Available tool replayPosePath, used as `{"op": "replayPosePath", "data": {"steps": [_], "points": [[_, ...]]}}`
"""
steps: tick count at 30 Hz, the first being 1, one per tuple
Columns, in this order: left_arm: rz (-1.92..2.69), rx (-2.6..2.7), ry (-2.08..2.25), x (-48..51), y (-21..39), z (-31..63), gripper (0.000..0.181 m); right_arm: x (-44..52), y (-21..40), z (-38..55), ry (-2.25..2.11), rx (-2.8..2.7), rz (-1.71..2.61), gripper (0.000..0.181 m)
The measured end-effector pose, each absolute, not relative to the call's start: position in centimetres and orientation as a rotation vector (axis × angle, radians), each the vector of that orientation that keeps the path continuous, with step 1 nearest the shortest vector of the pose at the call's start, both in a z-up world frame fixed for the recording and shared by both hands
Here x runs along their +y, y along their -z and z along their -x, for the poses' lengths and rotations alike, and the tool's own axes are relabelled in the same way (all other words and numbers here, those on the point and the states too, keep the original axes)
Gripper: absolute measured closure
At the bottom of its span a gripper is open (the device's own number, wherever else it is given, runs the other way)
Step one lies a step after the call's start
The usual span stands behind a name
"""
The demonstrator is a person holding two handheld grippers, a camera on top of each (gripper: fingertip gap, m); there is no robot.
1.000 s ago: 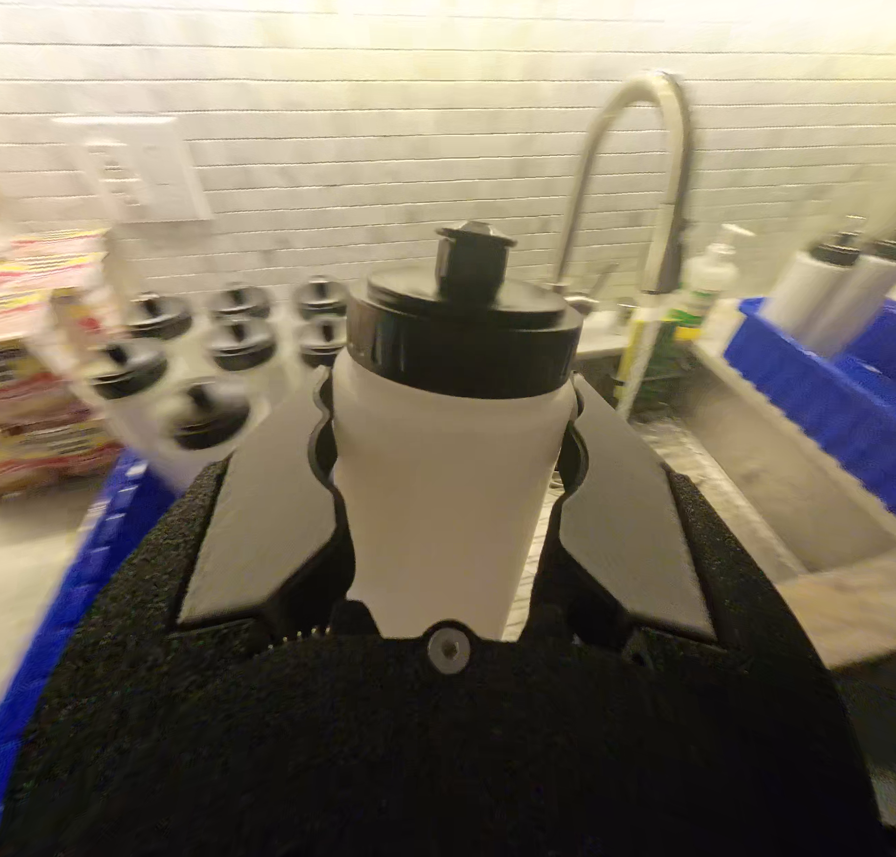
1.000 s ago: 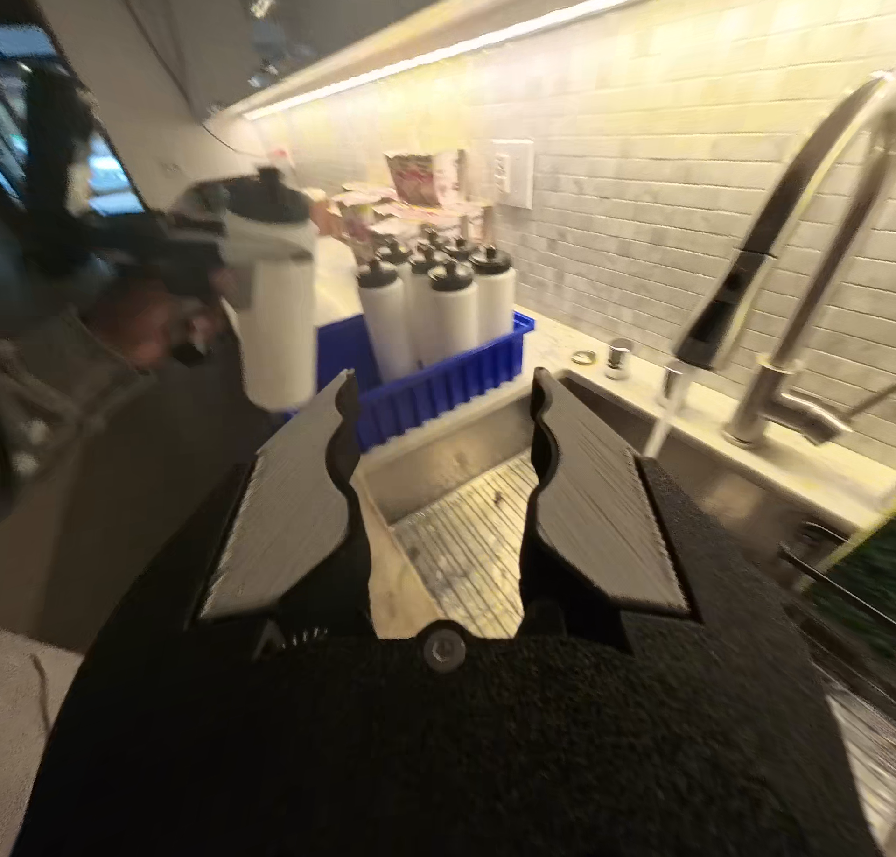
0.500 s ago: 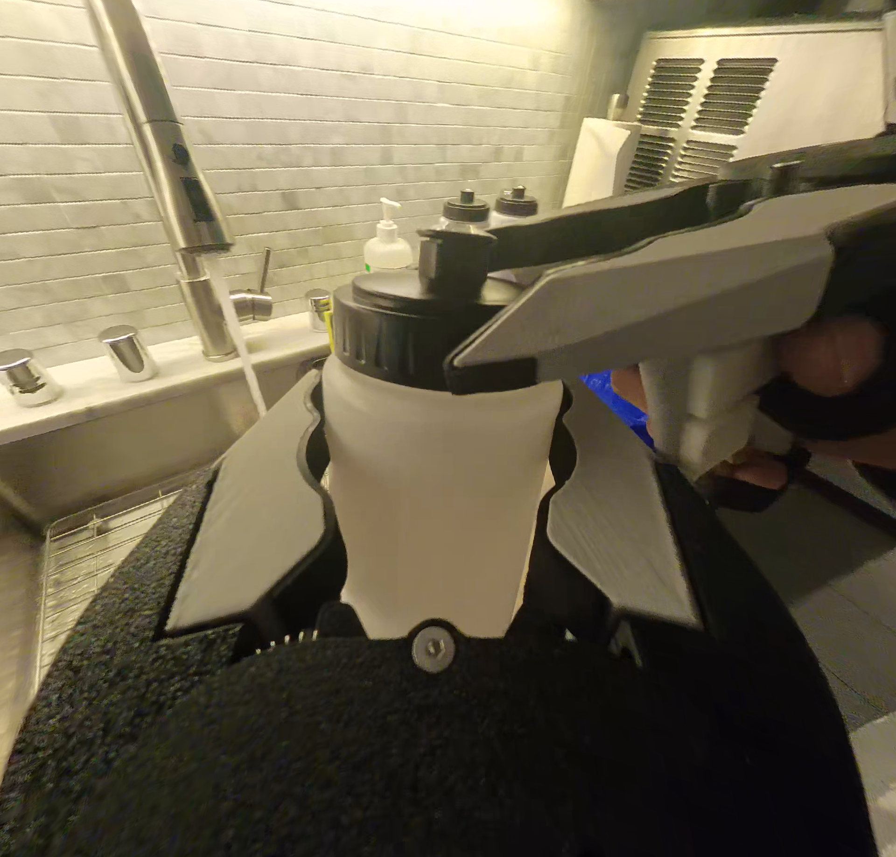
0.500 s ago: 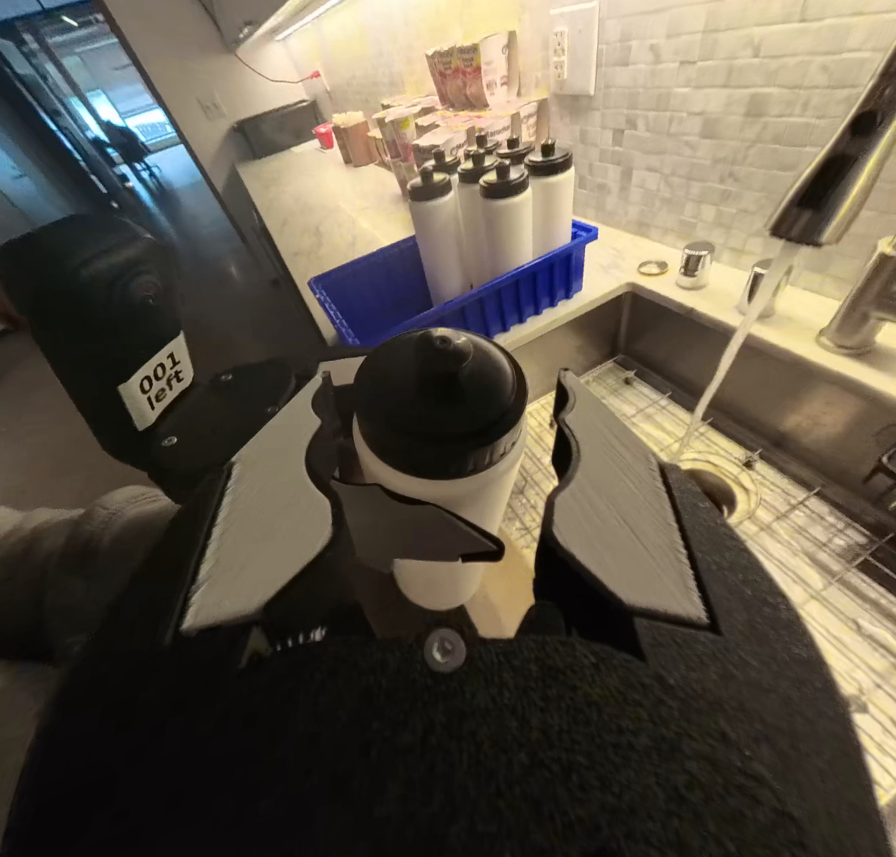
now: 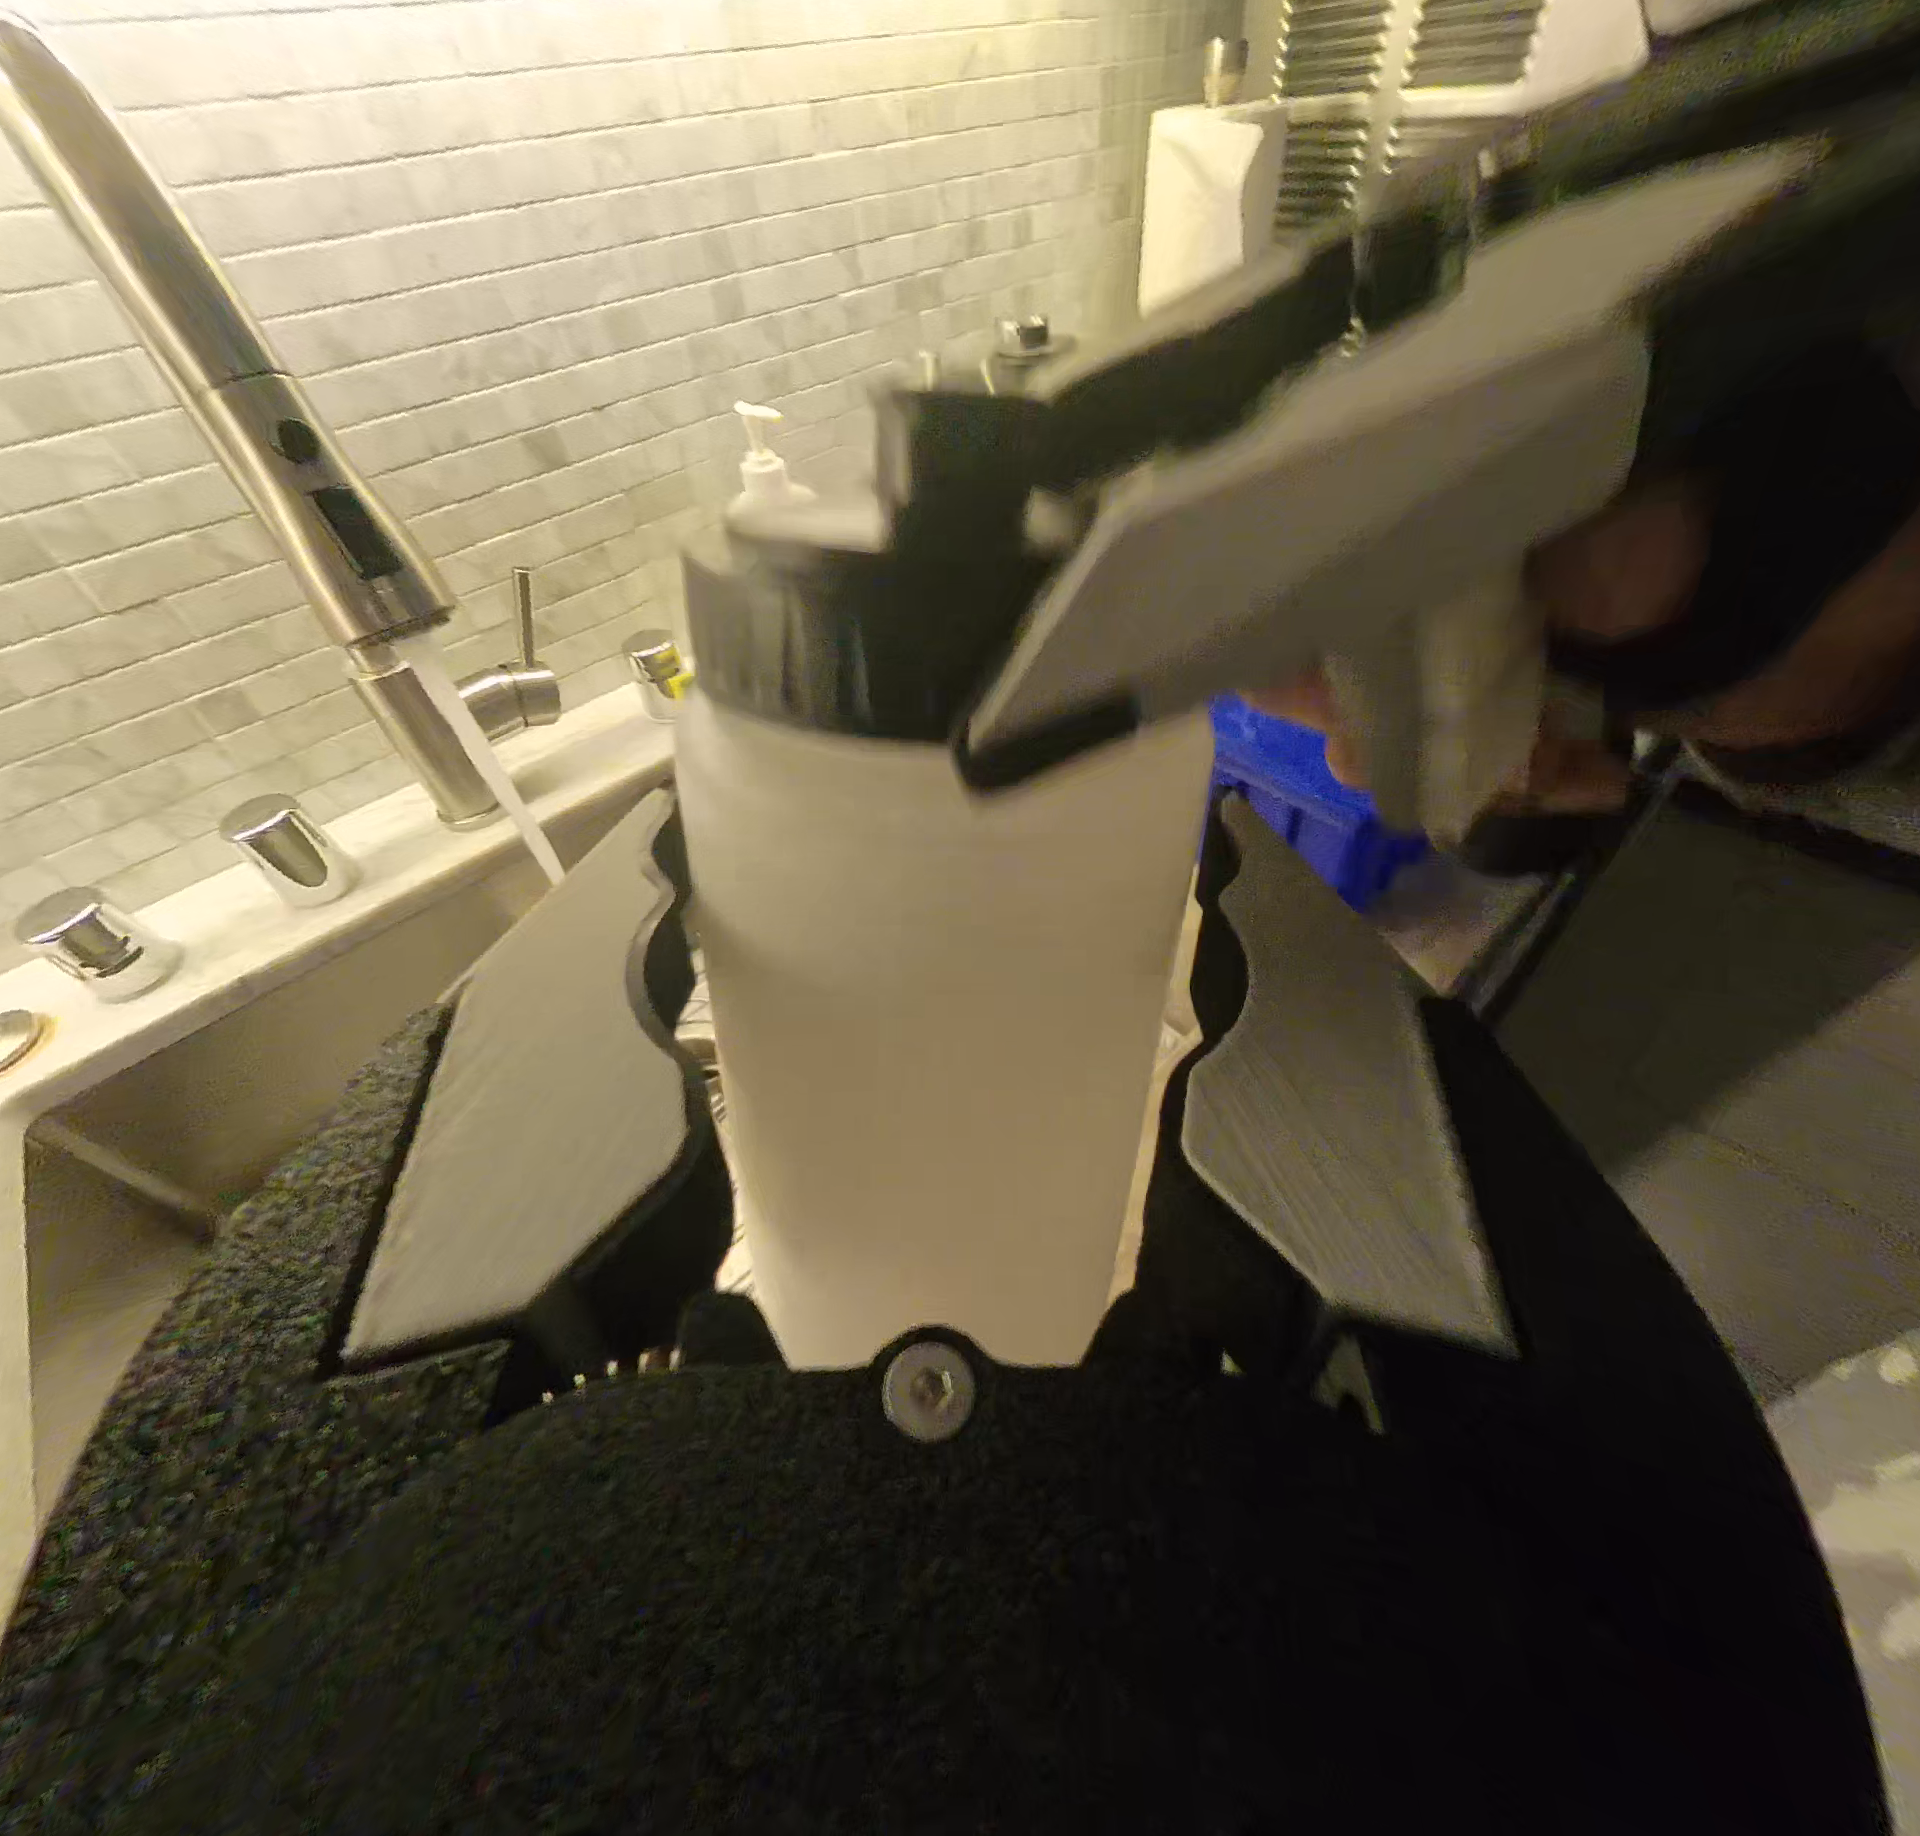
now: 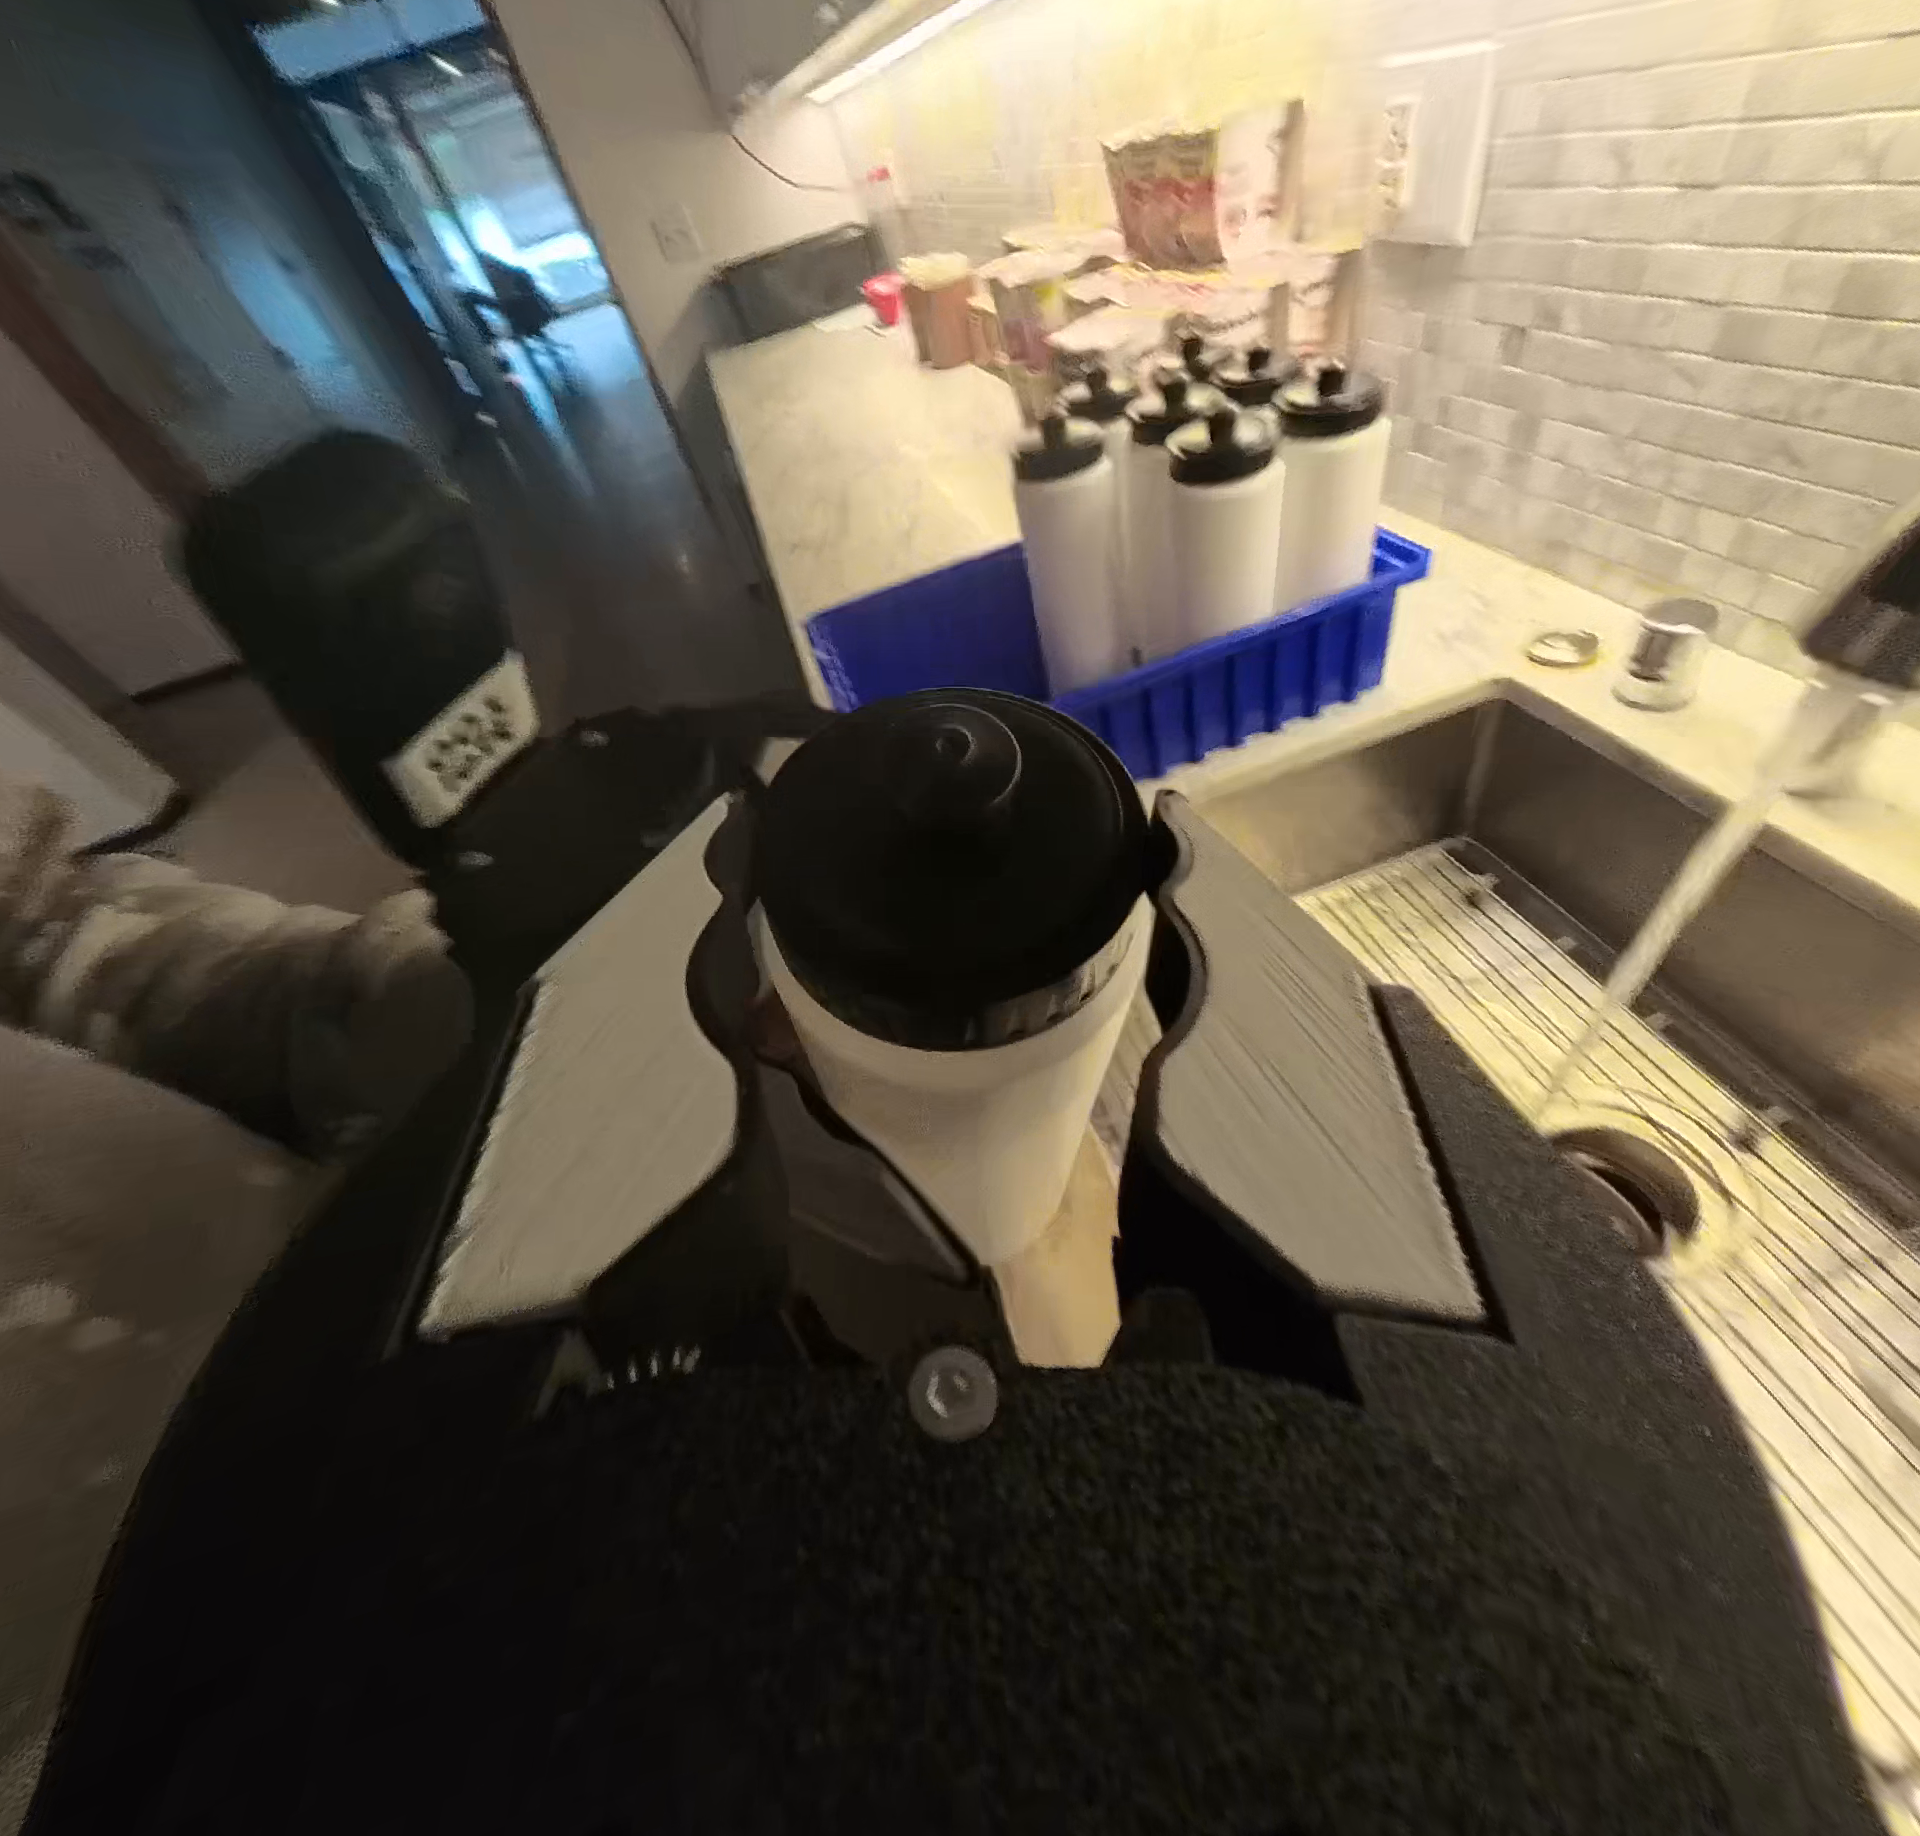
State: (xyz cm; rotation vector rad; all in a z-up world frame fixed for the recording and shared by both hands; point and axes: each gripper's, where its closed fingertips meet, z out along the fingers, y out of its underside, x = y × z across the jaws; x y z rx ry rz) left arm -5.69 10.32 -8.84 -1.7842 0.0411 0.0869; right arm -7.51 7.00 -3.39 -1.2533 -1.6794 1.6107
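Observation:
A white bottle (image 5: 935,1007) with a black cap (image 5: 800,643) stands upright between the fingers of my left gripper (image 5: 945,810), which is shut on its body. My right gripper (image 6: 945,810) comes in from the upper right, and its fingers (image 5: 1299,539) lie across the cap. In the right wrist view the jaws press both sides of the black cap (image 6: 935,851), with the white bottle body (image 6: 956,1132) below. The left gripper's dark finger (image 6: 862,1204) and camera housing (image 6: 343,623) show under and left of the bottle. A sleeve (image 6: 208,955) is at the far left.
A steel faucet (image 5: 260,436) runs water into the sink (image 6: 1558,851), which has a wire grid on its floor. A blue bin (image 6: 1226,685) holds several capped white bottles on the counter. A soap pump (image 5: 764,477), paper towel roll (image 5: 1195,207) and another blue bin (image 5: 1299,830) stand behind.
My right gripper's jaws, open around the cap half a second ago, have closed onto it. The left gripper still holds the bottle, and both views are slightly blurred by motion.

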Motion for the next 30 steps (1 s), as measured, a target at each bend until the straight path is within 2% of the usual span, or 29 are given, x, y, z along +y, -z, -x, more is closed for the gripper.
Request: {"op": "replayPosePath", "data": {"steps": [2,7,10,13,15,17,19,25,28,30], "points": [[1.830,0.067,-0.009,10.4,9.2,6.1,0.075,7.2,1.3,8.0,-1.738,-1.704,1.200,0.107],[1.826,0.141,0.300,10.8,7.1,6.4,0.078,8.5,-3.8,10.7,-2.012,-1.559,1.093,0.106],[1.801,0.164,0.319,11.2,5.8,8.5,0.080,9.4,-4.8,12.5,-2.001,-1.446,1.093,0.106],[1.813,0.175,0.286,11.1,5.9,11.0,0.081,10.5,-4.1,14.4,-1.858,-1.290,1.226,0.107],[1.840,0.194,0.225,10.8,6.7,12.7,0.081,10.4,-2.8,15.4,-1.684,-1.231,1.318,0.094],[1.858,0.220,0.207,10.4,7.4,13.3,0.081,9.7,-1.6,16.4,-1.593,-1.197,1.380,0.091],[1.886,0.270,0.186,10.0,8.3,13.3,0.080,9.0,-1.2,17.1,-1.593,-1.174,1.388,0.102],[1.926,0.320,0.310,8.5,9.2,13.5,0.078,7.3,-0.1,18.2,-1.628,-1.199,1.429,0.103],[1.902,0.318,0.393,7.8,8.3,13.3,0.068,4.4,0.7,19.1,-1.592,-1.302,1.391,0.103],[1.899,0.357,0.400,7.3,8.4,13.5,0.069,3.3,0.8,19.5,-1.551,-1.347,1.359,0.103]]}}
